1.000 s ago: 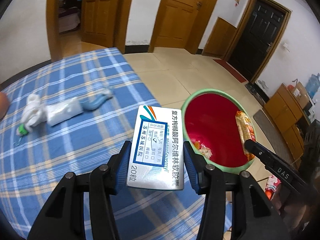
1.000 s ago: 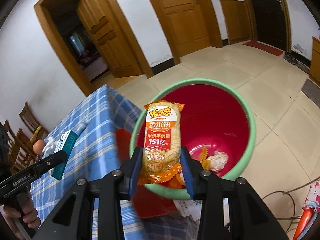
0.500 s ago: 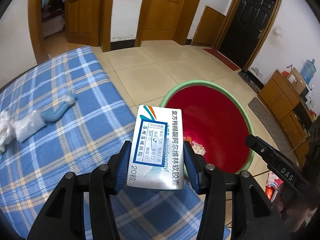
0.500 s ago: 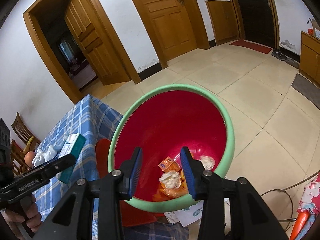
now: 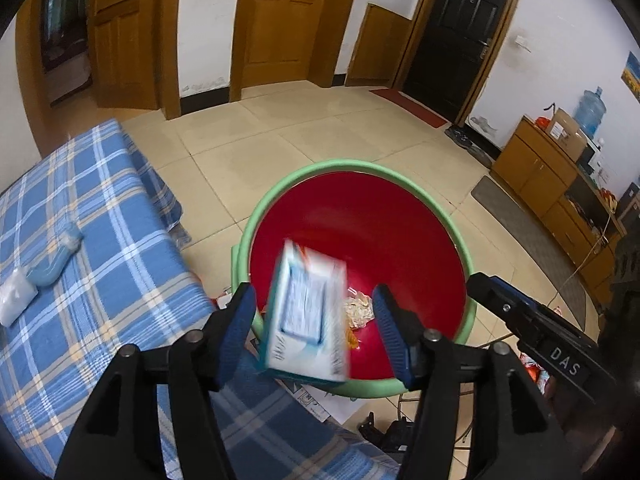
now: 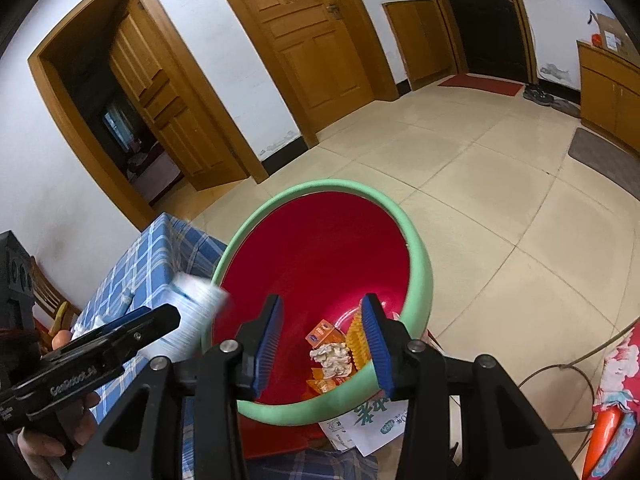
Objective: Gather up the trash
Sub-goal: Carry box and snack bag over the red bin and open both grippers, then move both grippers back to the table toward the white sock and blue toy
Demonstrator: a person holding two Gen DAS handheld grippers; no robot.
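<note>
At the far left of my left wrist view, the table (image 5: 92, 248) wears a blue plaid cloth. A pale plastic-wrapped bundle with a blue-green end (image 5: 48, 270) lies on it near the left edge.

In the middle of that view, my left gripper (image 5: 314, 326) points down over the bin (image 5: 400, 174), a tub with a red inside and a green rim, standing on the tiled floor beside the table. My left jaws are opening. The white and blue medicine box (image 5: 306, 318) is between them, blurred and tilted, with a clear gap to the blue pad on each side, so neither pad presses on it. It hangs over the near part of the bin's mouth. Beyond it, crumpled wrappers (image 5: 358, 308) lie on the bin's bottom.

At the right of that view, my right gripper's black arm (image 5: 536, 326) reaches in from the side.

In my right wrist view, my left gripper's black arm (image 6: 100, 344) shows at the left, held by a hand (image 6: 60, 432), with the blurred box (image 6: 192, 316) at the bin's left rim. My right gripper (image 6: 322, 344) is in the middle, released, its 2 blue pads apart with nothing between them, over the bin's near edge. Between the pads I see an orange carton, a white crumpled tissue (image 6: 330, 356) and an orange snack wrapper (image 6: 356, 340) in the bin. Printed paper (image 6: 368, 424) lies on the floor by the bin's near side.
</note>
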